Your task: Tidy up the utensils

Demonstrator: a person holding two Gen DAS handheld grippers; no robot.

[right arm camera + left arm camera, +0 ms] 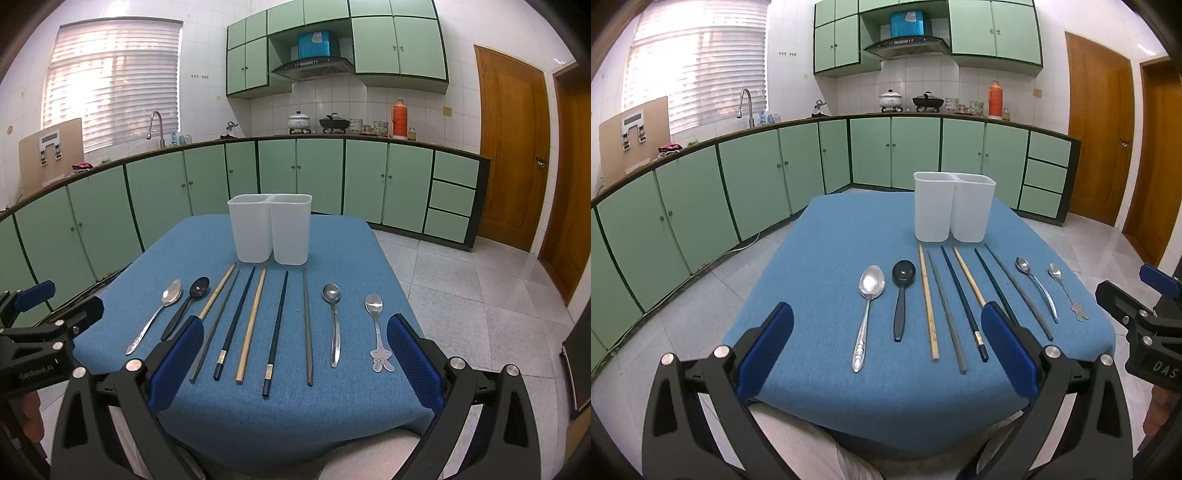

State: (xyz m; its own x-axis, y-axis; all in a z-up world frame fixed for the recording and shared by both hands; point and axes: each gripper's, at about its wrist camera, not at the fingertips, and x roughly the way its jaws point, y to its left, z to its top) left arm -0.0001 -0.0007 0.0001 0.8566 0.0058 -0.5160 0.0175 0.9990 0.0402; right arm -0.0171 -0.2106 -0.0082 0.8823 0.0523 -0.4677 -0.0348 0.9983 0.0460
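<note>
Two grippers are held over the near edge of the table (332, 413), each with its blue-padded fingers spread wide and nothing between them: the left gripper (886, 341) and the right gripper (295, 354). The table is covered in a blue, felt-like cloth with rounded corners. Ten utensils are laid on it in a row, side by side and apart. From the left are seen a large steel spoon (868, 306) with an embossed handle, a black plastic spoon (901, 295), six chopsticks (255, 325) of pale wood, grey and dark blue, a slim steel spoon (333, 317) and a small spoon (376, 332) with a figure-shaped handle end. Beyond them a white plastic holder (271, 229) with two compartments stands upright.
</note>
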